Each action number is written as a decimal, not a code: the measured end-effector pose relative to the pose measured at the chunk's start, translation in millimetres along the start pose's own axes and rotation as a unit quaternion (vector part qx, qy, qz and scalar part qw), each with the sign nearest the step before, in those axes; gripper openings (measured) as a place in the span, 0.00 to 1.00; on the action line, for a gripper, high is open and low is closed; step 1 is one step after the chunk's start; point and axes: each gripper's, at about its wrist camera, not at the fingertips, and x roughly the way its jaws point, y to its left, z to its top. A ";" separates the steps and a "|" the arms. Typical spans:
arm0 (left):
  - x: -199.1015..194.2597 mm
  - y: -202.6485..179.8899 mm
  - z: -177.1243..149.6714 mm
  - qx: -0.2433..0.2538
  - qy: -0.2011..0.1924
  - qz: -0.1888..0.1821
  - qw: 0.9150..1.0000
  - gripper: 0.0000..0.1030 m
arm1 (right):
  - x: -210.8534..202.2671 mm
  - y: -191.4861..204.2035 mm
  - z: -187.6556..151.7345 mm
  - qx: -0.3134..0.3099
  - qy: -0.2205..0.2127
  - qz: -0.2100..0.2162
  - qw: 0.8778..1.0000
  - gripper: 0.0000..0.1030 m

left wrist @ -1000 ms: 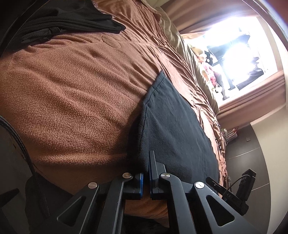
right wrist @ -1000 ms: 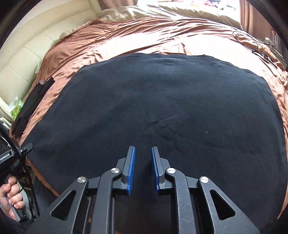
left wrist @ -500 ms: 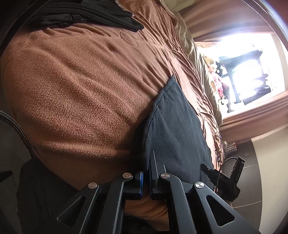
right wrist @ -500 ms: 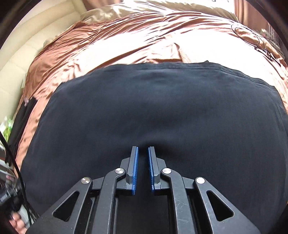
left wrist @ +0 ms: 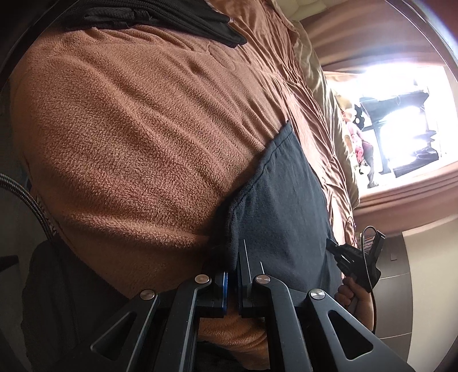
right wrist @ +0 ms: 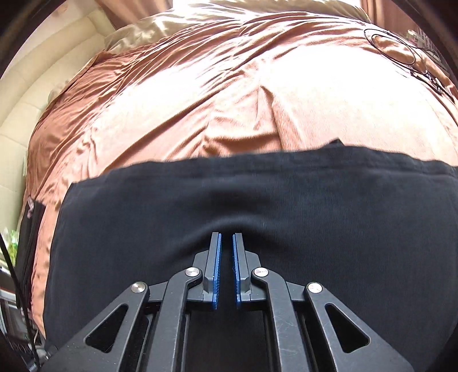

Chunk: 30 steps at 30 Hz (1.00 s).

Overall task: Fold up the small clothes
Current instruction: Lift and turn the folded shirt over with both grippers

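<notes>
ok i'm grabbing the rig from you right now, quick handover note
Left gripper: shut on the near edge of the black cloth.
Right gripper: jaws have just been closing, now shut on the cloth at a pinched-up ridge.
The cloth lies on the brown blanket; a dark pile sits at the far side.
Done: both grips set, a fold looks under way.
Left: finish the fold, smooth it.

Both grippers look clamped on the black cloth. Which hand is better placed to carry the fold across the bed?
Probably the right. The right gripper pinches the black cloth mid-edge, with open blanket ahead. The left gripper grips a corner at the bed's edge, better as an anchor.
</notes>
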 end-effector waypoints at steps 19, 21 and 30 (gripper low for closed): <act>-17.9 -34.5 10.8 0.012 -0.007 -0.078 0.997 0.03 | -37.4 2.2 -38.6 0.001 0.012 0.053 0.999 0.01; -22.0 -46.1 11.3 0.023 -0.011 -0.093 0.995 0.03 | -43.0 1.0 -53.6 0.000 0.019 0.061 0.998 0.01; -30.0 -107.8 14.5 0.080 -0.011 -0.139 0.987 0.02 | -71.3 -6.9 -108.3 -0.010 0.041 0.086 0.995 0.01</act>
